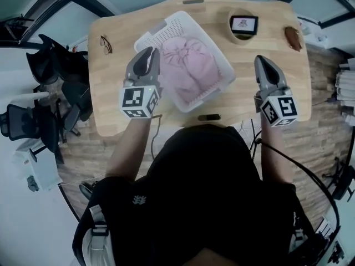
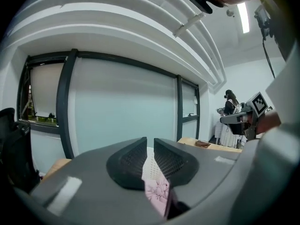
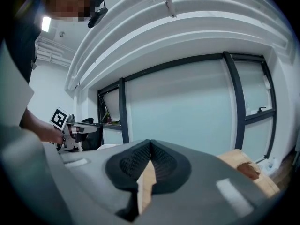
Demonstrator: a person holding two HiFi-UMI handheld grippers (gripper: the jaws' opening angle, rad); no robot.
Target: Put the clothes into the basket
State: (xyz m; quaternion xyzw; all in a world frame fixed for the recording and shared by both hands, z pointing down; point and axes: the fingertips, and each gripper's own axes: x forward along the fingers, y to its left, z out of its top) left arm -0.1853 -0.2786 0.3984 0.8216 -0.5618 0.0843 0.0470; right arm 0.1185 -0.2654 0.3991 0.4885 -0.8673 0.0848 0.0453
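Wooden table (image 1: 111, 96) holds a white basket (image 1: 166, 26) (pink clothes (image 1: 191, 65) inside).

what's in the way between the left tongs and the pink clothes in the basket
Nothing visible. The left tongs hover over the left rim of the basket, slightly apart and empty. The pink clothes lie just beside them, already inside it.

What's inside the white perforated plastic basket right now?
A crumpled pink garment fills most of the white perforated plastic basket. Anything beneath the garment is covered, so it cannot be seen.
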